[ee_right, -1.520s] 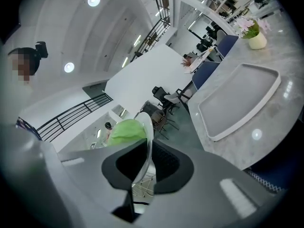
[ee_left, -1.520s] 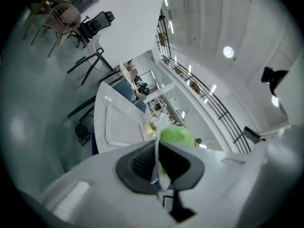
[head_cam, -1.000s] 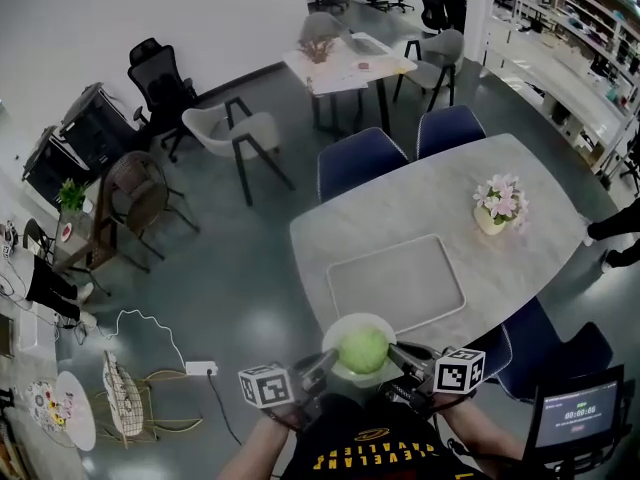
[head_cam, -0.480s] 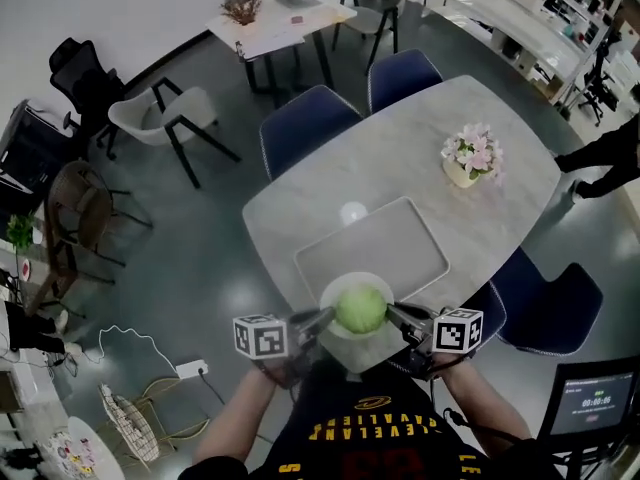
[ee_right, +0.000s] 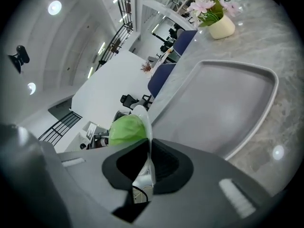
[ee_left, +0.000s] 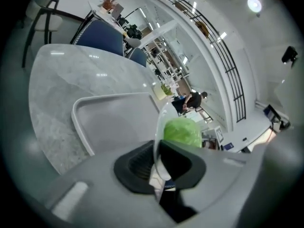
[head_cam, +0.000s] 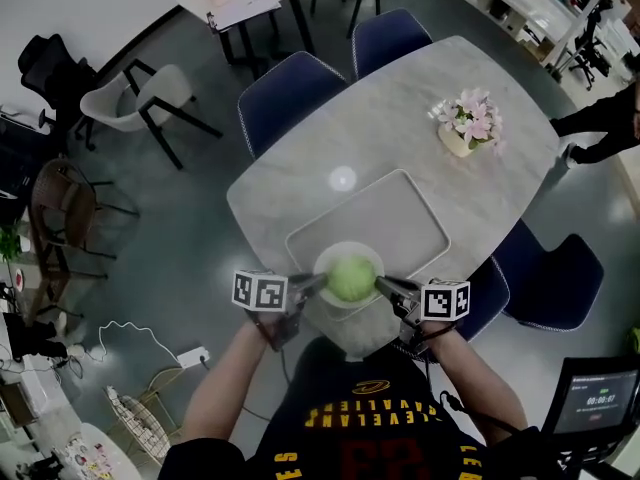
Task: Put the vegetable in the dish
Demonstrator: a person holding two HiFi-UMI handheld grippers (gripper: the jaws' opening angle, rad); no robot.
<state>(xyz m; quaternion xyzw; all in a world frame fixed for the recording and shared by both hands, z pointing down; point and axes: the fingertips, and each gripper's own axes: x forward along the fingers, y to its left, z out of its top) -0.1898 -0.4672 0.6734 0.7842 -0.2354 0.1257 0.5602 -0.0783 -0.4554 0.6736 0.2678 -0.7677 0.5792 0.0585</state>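
Vegetable (head_cam: 349, 278): a round, pale green head lying in the white dish (head_cam: 345, 247). Its kind cannot be made out, and its lower part is hidden by the dish wall.

The dish is over the near edge of the grey tray (head_cam: 400, 218), close to the near edge of the table (head_cam: 400, 118). No view shows whether its base touches the tray or hangs above it.

The left gripper (head_cam: 318, 282) is clamped on the dish's left rim. In the left gripper view the rim runs edge-on as a thin pale sliver pinched between the closed jaws, with the vegetable partly screened behind it.

The right gripper (head_cam: 382, 286) is clamped on the opposite rim in the same way. Its view shows the rim nipped between the jaws and the green head off to the left.

In the head view the fingertips are too small to separate from the rim. The table's near edge is covered by the dish, both grippers and the person's forearms.

A pot of pink flowers (head_cam: 462, 126) stands near the table's far right edge, well apart from the tray. A dark figure at the head view's right border is cut off.
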